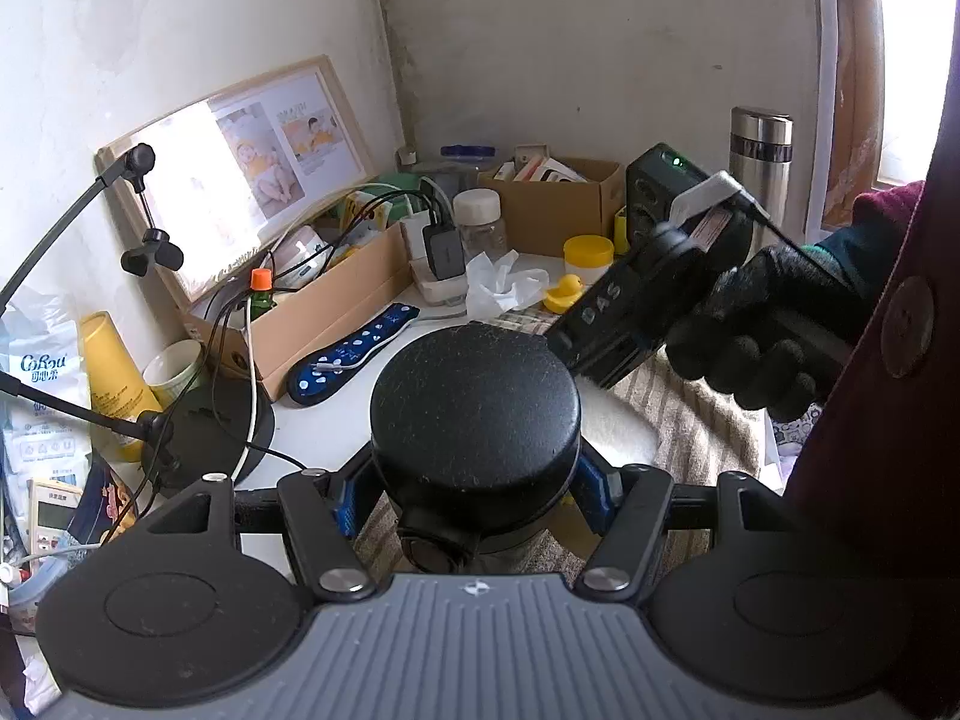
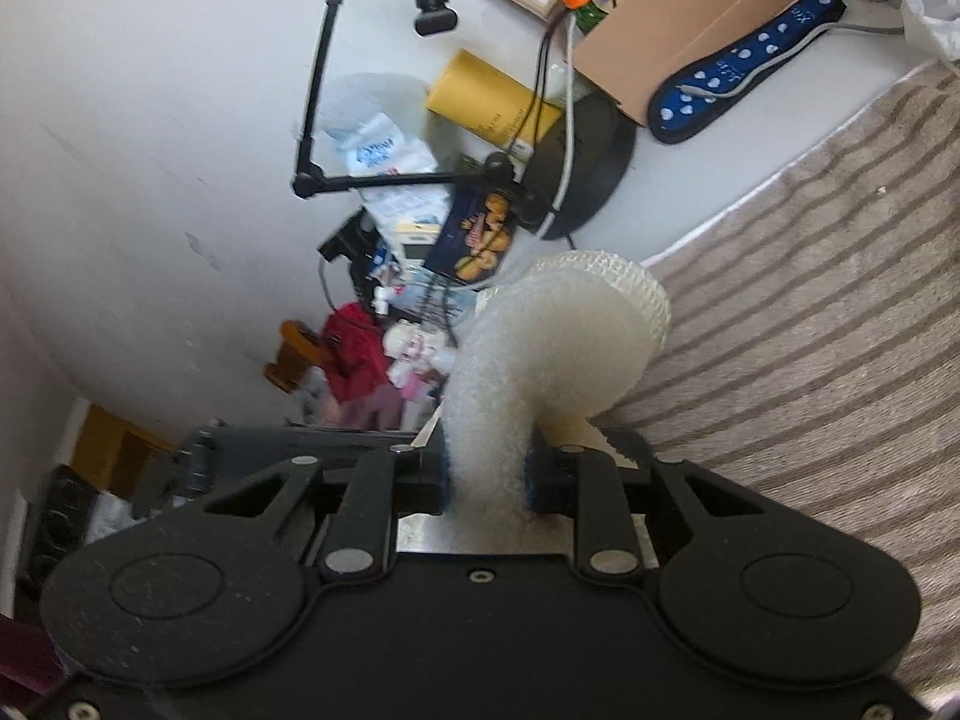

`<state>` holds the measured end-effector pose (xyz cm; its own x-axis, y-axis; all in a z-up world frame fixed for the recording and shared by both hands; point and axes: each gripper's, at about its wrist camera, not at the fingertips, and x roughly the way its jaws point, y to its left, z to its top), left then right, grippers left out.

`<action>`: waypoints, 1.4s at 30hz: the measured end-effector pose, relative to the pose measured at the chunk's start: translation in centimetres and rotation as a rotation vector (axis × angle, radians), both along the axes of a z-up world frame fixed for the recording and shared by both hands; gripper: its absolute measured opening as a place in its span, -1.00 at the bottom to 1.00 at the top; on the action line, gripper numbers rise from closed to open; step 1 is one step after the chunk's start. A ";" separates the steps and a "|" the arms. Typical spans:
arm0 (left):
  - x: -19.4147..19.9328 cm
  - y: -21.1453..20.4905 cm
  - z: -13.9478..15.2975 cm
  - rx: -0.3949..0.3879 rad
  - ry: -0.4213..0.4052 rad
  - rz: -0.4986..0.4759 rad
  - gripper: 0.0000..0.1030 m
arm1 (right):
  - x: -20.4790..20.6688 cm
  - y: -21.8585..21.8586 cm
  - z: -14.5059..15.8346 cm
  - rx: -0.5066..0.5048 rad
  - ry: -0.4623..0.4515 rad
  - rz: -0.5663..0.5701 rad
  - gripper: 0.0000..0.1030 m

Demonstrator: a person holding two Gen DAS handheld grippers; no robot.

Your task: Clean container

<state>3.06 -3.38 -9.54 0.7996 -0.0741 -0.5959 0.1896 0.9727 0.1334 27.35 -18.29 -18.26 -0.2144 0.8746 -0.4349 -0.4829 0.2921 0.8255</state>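
Left claw (image 1: 474, 480) clamped, right claw (image 2: 486, 474) clamped, tilted

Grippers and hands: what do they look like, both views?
Left gripper: black linkage arms, silver rivets, blue pads, ribbed grey body. Right gripper: same linkages, blue pads, black body. The right hand wears a black knit glove, dark red sleeve; "DAS" marking on the housing.

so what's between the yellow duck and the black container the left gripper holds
In the left wrist view, a strip of striped cloth lies between the yellow duck and the black container.

Stained pale walls (image 1: 600, 60) meet in a corner behind a cluttered white table (image 1: 324, 426), daylight from a window (image 1: 912, 120) at right.
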 end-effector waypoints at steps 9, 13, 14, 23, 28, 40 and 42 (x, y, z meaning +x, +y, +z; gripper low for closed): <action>-0.2 0.0 0.0 -0.003 0.006 0.011 0.24 | 0.2 0.9 -2.3 -0.114 -0.088 0.026 -0.59; -0.6 0.3 0.1 -0.013 0.013 0.021 0.24 | 0.1 1.5 -3.0 -0.153 -0.136 0.046 -0.59; -0.8 0.6 0.0 -0.022 0.014 0.029 0.24 | 0.1 1.6 -3.1 -0.156 -0.145 0.051 -0.59; -1.9 3.3 -0.2 -0.172 0.024 0.179 0.24 | -0.9 2.5 -3.6 -0.187 -0.252 0.096 -0.59; -1.9 4.3 -0.3 -0.236 0.013 0.241 0.24 | -1.9 2.7 -3.2 -0.208 -0.328 0.125 -0.59; 2.9 0.0 1.2 0.159 0.105 -0.346 0.23 | -0.5 0.3 -1.2 -0.123 -0.283 0.094 -0.59; 4.2 -1.0 1.3 0.199 0.115 -0.424 0.24 | -0.1 -0.2 -0.9 -0.104 -0.269 0.085 -0.59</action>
<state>7.30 -4.43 -8.22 0.6515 -0.2544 -0.7147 0.5883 0.7642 0.2643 27.21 -18.47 -19.12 -0.1497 0.8062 -0.5724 -0.7068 0.3176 0.6321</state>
